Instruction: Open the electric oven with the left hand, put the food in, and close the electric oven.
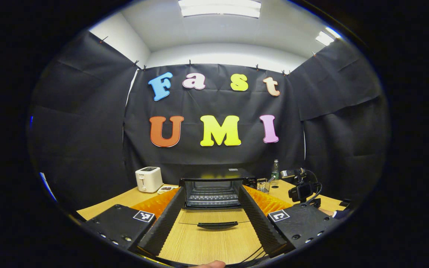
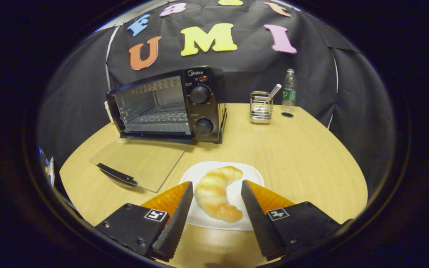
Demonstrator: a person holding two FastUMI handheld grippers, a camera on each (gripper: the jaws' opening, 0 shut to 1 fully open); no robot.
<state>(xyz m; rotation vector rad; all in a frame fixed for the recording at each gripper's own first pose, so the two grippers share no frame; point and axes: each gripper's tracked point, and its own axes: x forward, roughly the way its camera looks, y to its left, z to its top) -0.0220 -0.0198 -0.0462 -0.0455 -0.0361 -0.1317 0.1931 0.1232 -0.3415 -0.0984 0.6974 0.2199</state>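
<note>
Glossy black oven (image 2: 169, 106) with clear glass door (image 2: 140, 162), matt wood-grain table (image 2: 296, 156), smooth white plate (image 2: 253, 173)

Black cloth (image 1: 88, 123) is draping the booth walls; ceiling lights (image 1: 220, 7) (at twelve o'clock) are shining over the wooden counter (image 2: 296, 156).

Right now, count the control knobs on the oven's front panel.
2, both on the oven panel right of the open cavity: upper knob and lower knob directly below it. None seem hidden.
</note>
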